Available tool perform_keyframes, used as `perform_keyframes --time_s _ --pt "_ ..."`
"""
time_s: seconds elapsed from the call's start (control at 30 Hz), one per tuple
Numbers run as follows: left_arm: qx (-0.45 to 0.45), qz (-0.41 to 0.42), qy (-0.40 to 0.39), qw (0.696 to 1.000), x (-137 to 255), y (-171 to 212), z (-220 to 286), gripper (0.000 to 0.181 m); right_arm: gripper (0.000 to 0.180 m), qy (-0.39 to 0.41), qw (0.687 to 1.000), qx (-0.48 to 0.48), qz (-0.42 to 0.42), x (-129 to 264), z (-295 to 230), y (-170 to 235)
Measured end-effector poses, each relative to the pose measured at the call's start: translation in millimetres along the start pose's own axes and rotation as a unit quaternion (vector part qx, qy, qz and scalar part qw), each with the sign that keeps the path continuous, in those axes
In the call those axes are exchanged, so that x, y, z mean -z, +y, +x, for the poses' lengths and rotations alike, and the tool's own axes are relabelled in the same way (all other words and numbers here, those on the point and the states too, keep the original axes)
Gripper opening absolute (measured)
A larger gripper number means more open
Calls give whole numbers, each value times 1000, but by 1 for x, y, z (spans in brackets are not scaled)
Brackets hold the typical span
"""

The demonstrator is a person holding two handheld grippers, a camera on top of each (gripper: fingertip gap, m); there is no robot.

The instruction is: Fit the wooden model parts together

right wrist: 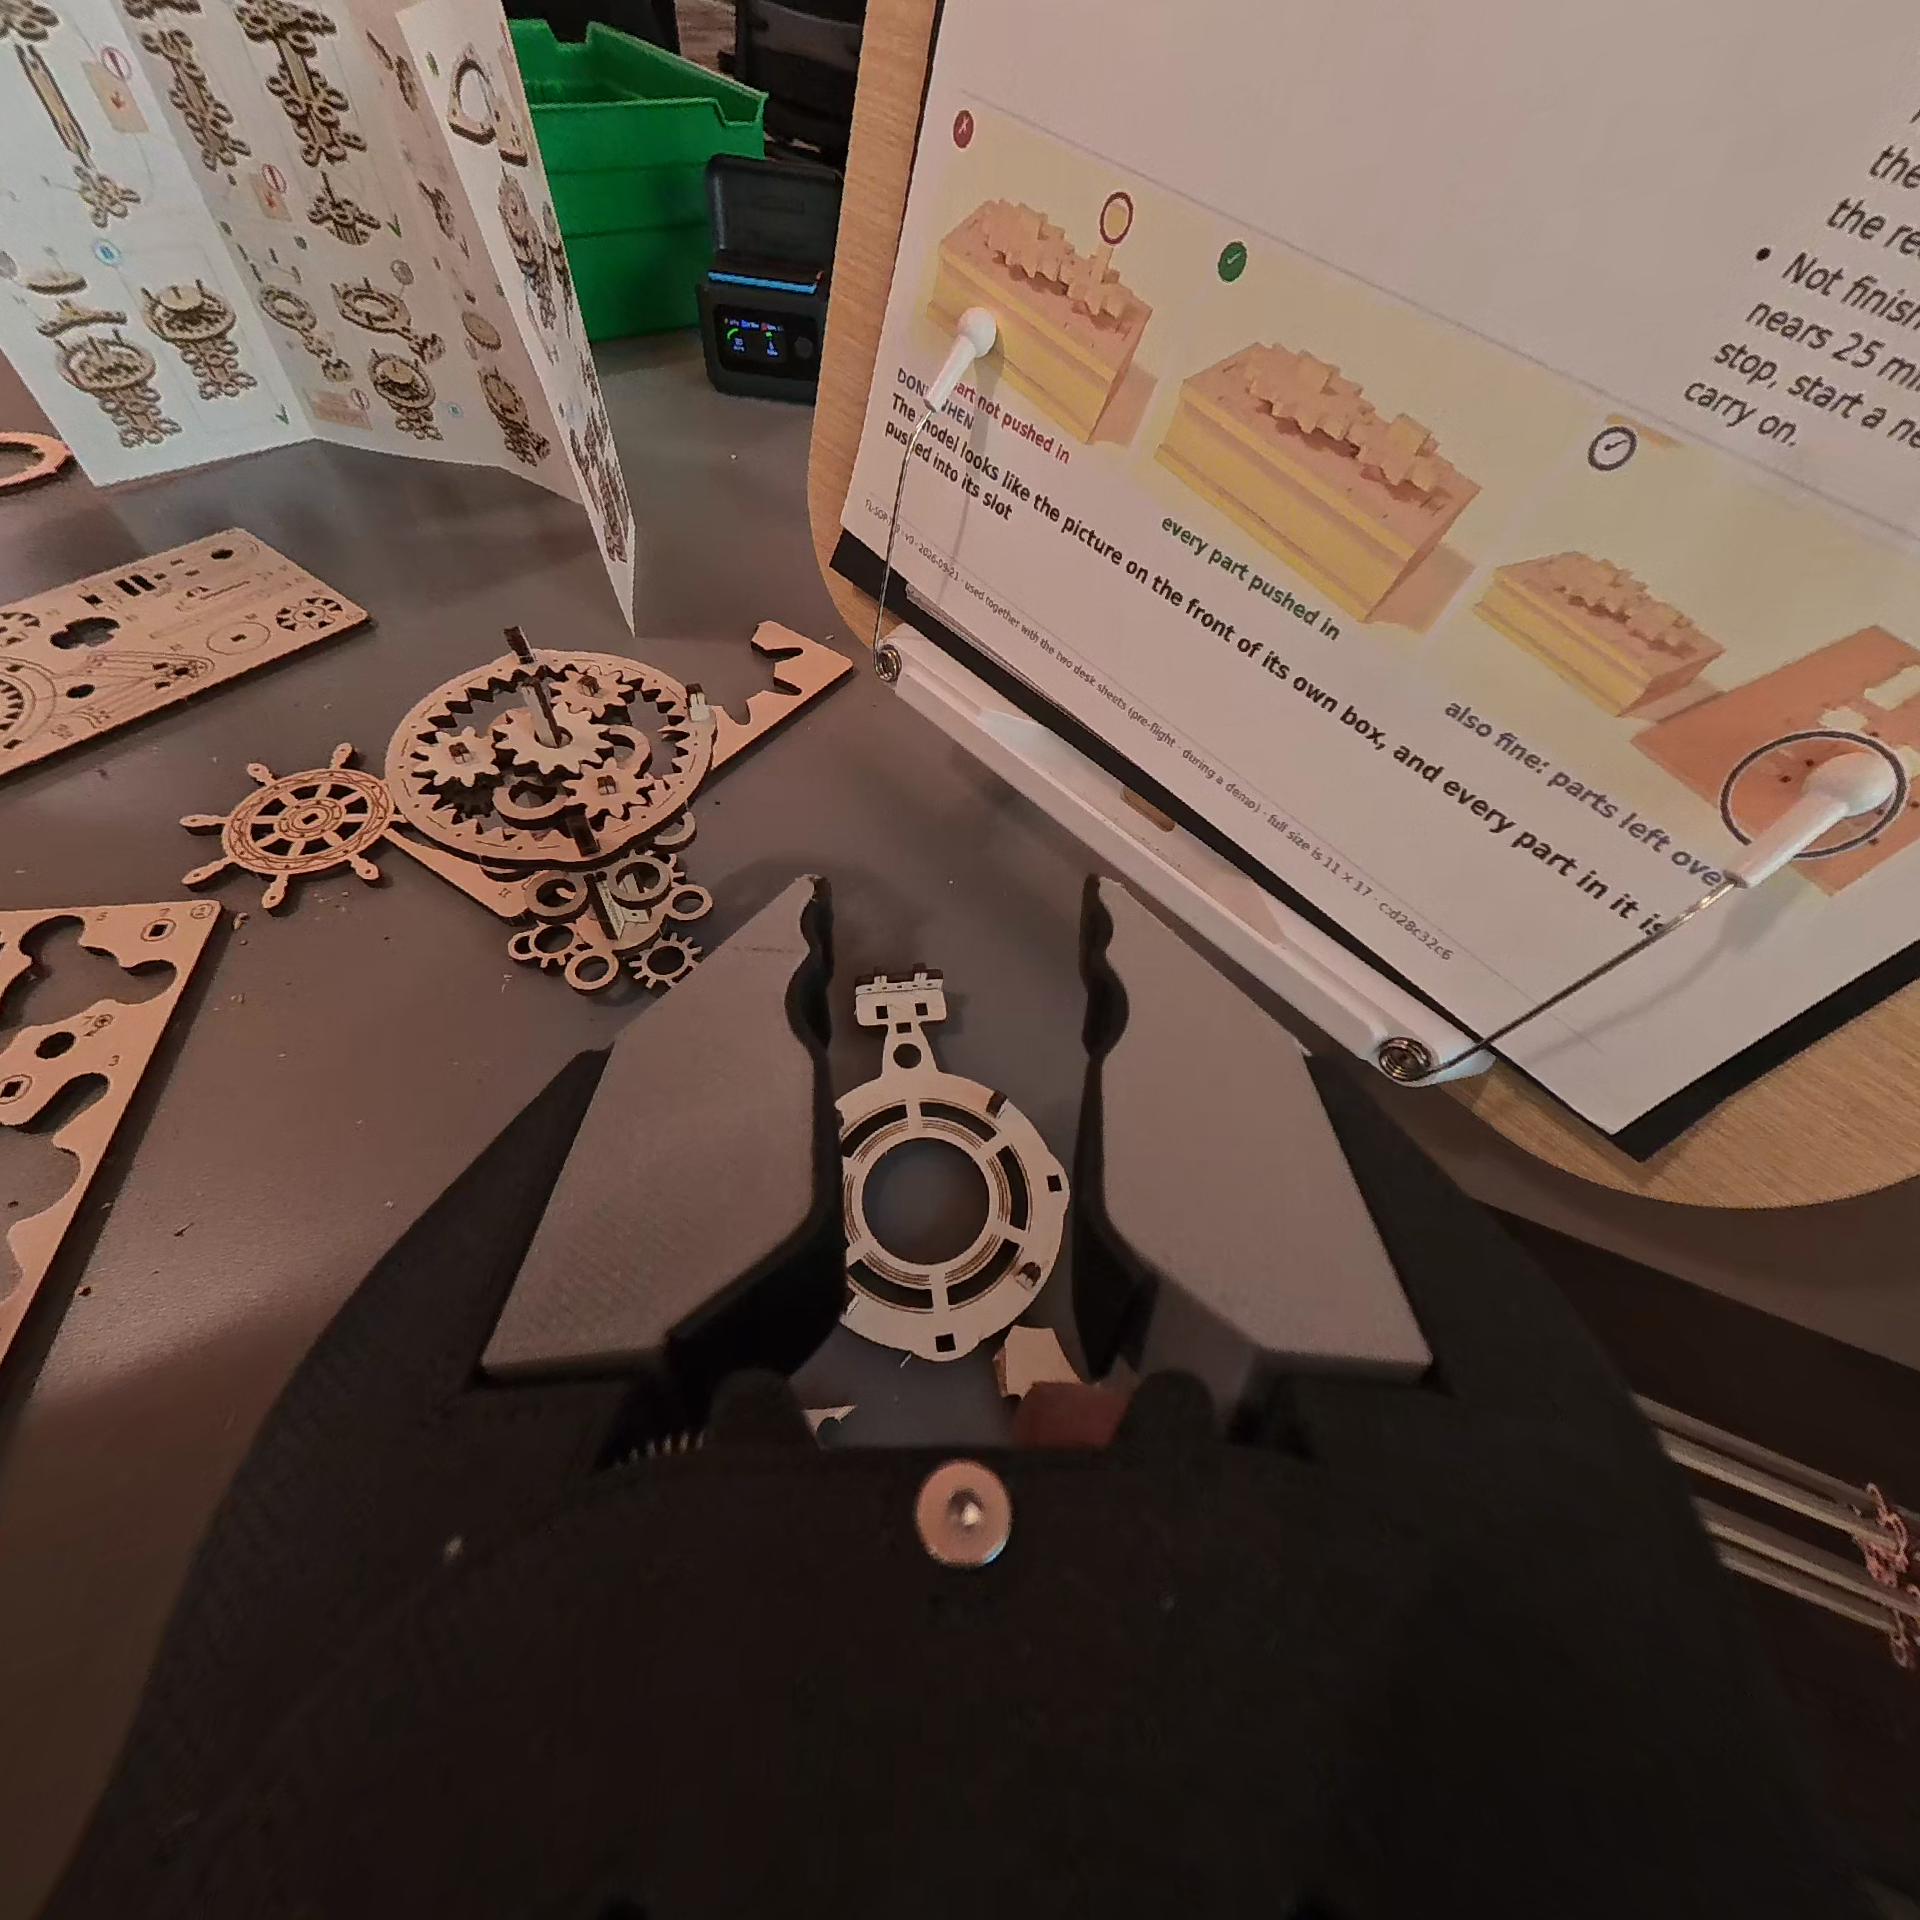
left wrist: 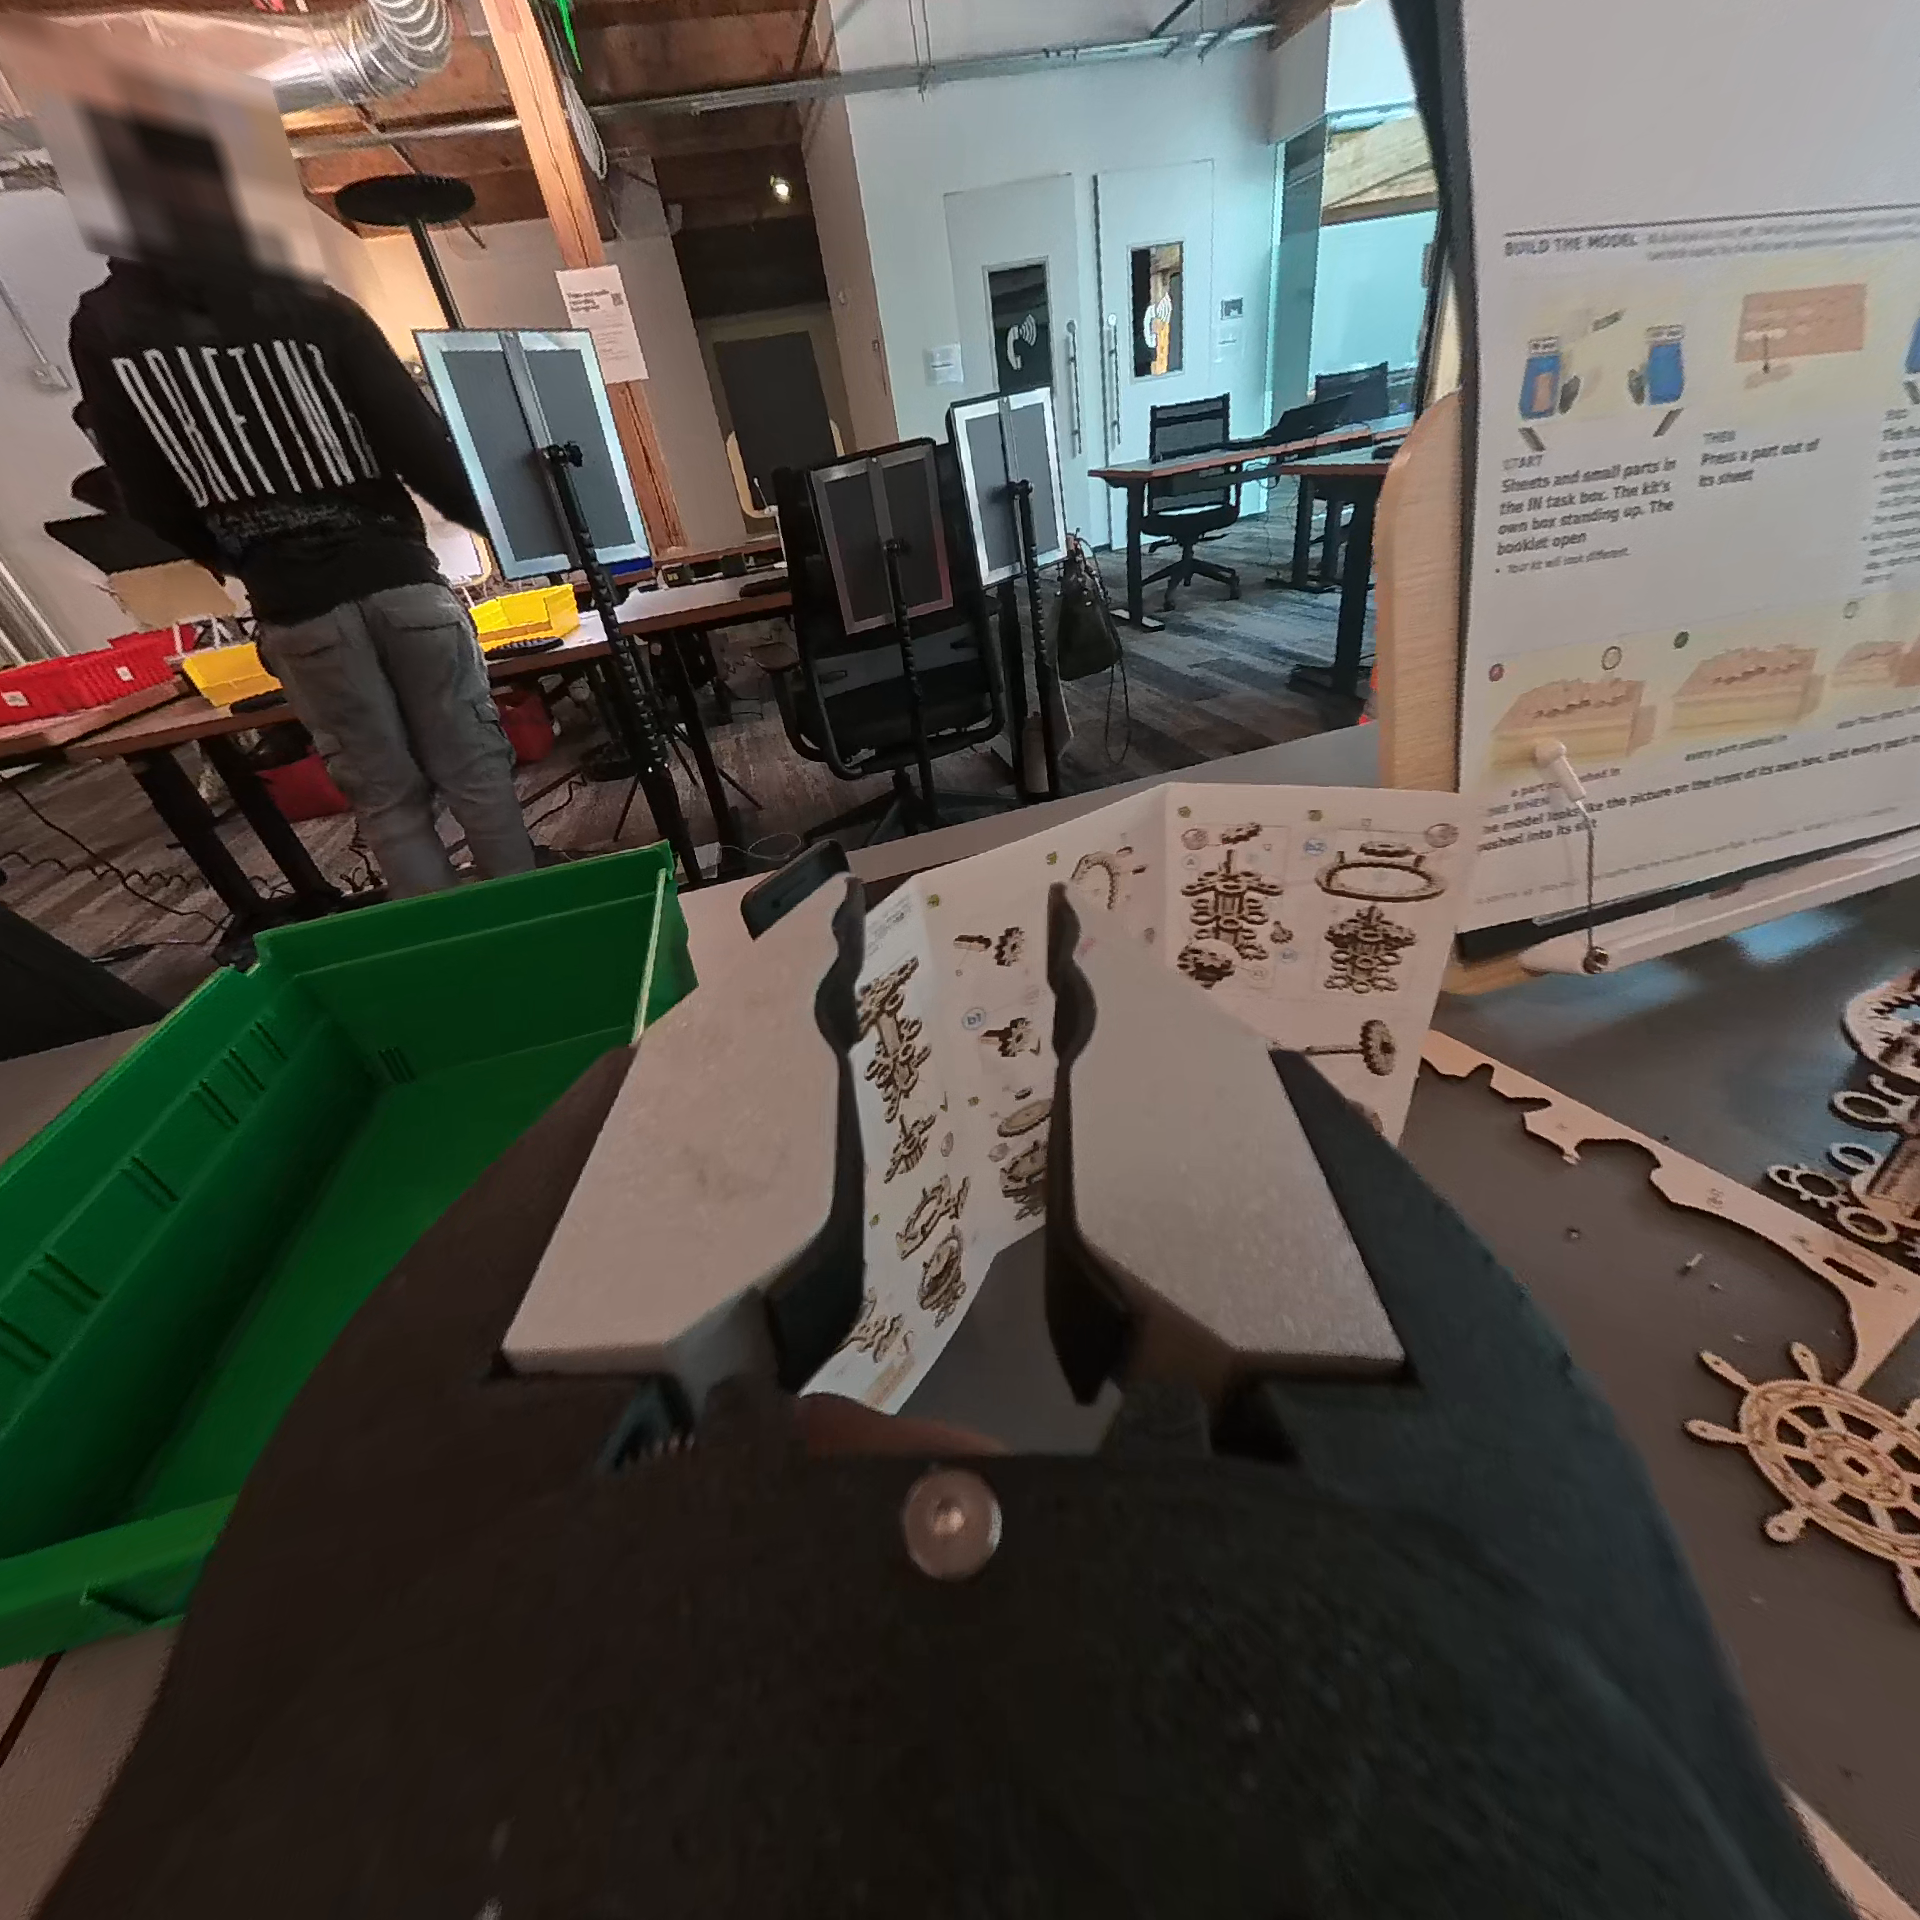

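Observation:
My right gripper (right wrist: 951,888) is shut on a pale round wooden ring part (right wrist: 935,1335) with a short stem that points forward between the fingers, a little above the grey table. A half-built gear assembly (right wrist: 551,748) stands on the table ahead to the left, with a ship's wheel piece (right wrist: 307,821) touching its left side. The wheel also shows in the left wrist view (left wrist: 1839,1465). My left gripper (left wrist: 954,894) is open and empty, held above the table and facing the folded instruction booklet (left wrist: 1195,966).
A green bin (left wrist: 260,1143) sits left of my left gripper. Punched wooden sheets (right wrist: 156,634) lie at the left. An instruction board on a stand (right wrist: 1351,520) fills the right. A small black device (right wrist: 764,301) stands behind. A person (left wrist: 312,582) stands at far tables. Left tips to right tips: about 40 cm.

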State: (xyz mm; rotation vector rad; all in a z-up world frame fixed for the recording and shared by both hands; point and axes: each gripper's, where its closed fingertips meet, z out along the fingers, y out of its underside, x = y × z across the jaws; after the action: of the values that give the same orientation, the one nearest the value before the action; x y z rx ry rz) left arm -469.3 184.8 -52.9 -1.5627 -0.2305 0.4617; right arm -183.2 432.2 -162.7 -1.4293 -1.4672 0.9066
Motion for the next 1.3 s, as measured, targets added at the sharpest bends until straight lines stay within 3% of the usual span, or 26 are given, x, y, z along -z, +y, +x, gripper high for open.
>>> perform_keyframes --time_s 0.43,1.3 --pt "-24 19 35 999 3 -11 30 31 45 3 1000 -1 -4 -2 2 2" --pt "-12 42 27 999 8 -20 26 29 44 2 1000 4 -11 -1 -1 2"
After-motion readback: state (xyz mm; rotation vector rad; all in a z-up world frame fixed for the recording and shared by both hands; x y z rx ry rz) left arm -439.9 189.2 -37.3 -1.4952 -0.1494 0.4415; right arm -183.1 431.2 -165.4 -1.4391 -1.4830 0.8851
